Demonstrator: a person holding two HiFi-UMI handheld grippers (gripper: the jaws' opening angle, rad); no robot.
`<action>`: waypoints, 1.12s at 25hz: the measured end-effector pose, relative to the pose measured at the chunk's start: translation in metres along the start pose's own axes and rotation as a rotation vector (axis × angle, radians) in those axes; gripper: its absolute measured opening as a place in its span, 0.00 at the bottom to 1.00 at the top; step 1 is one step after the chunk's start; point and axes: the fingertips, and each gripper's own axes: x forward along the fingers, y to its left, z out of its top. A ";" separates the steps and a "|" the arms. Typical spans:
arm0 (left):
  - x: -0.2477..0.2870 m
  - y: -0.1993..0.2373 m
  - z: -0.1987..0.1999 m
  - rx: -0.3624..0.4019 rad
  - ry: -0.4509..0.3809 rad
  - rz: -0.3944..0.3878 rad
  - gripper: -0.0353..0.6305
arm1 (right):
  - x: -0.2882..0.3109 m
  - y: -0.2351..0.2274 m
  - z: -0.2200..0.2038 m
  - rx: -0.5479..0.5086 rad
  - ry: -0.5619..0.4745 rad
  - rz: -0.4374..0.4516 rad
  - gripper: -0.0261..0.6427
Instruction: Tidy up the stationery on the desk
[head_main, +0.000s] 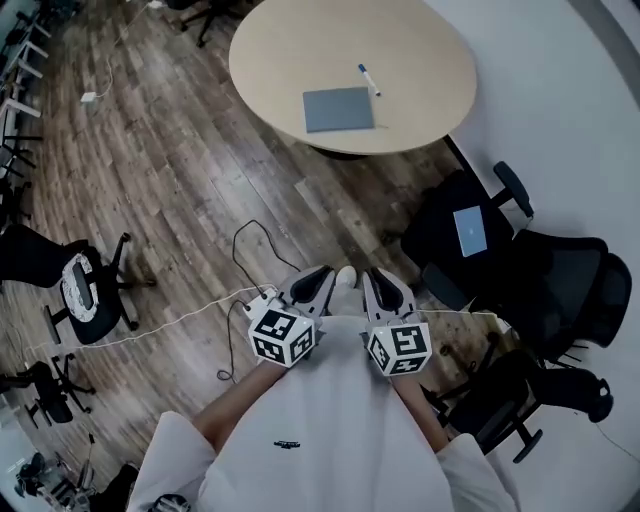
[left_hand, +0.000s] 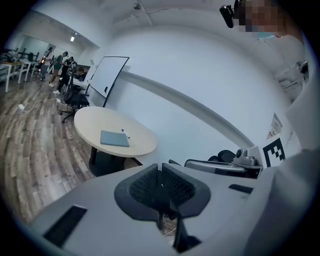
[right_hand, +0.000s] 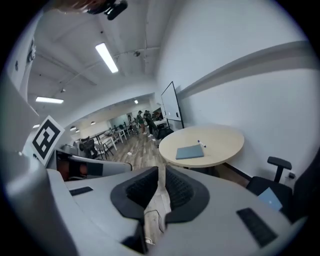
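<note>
A round beige table (head_main: 260, 70) stands some way ahead of me. On it lie a grey-blue notebook (head_main: 338, 109) and, just beyond it, a white pen with a blue cap (head_main: 369, 80). The left gripper view shows the notebook (left_hand: 114, 138) and the pen (left_hand: 125, 133); the right gripper view shows the same notebook (right_hand: 190, 152) and pen (right_hand: 201, 144). My left gripper (head_main: 325, 276) and right gripper (head_main: 376, 280) are held side by side close to my body, far from the table. Both are shut with nothing between the jaws, seen close up for the left gripper (left_hand: 161, 171) and the right gripper (right_hand: 161, 174).
Black office chairs (head_main: 560, 290) crowd the right side by the wall; one seat carries a small blue-grey pad (head_main: 470, 230). Another chair (head_main: 85, 285) stands at the left. Cables (head_main: 250, 240) run over the wood floor in front of me. A whiteboard (left_hand: 107, 75) stands behind the table.
</note>
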 end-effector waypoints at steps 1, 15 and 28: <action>0.005 -0.005 0.008 0.016 -0.006 -0.005 0.11 | 0.000 -0.004 0.007 0.026 -0.016 0.010 0.14; 0.077 -0.025 0.042 0.178 0.028 0.065 0.11 | 0.029 -0.101 0.051 0.026 -0.119 0.050 0.14; 0.146 0.089 0.134 0.292 0.093 -0.041 0.11 | 0.164 -0.100 0.077 0.085 0.015 0.024 0.14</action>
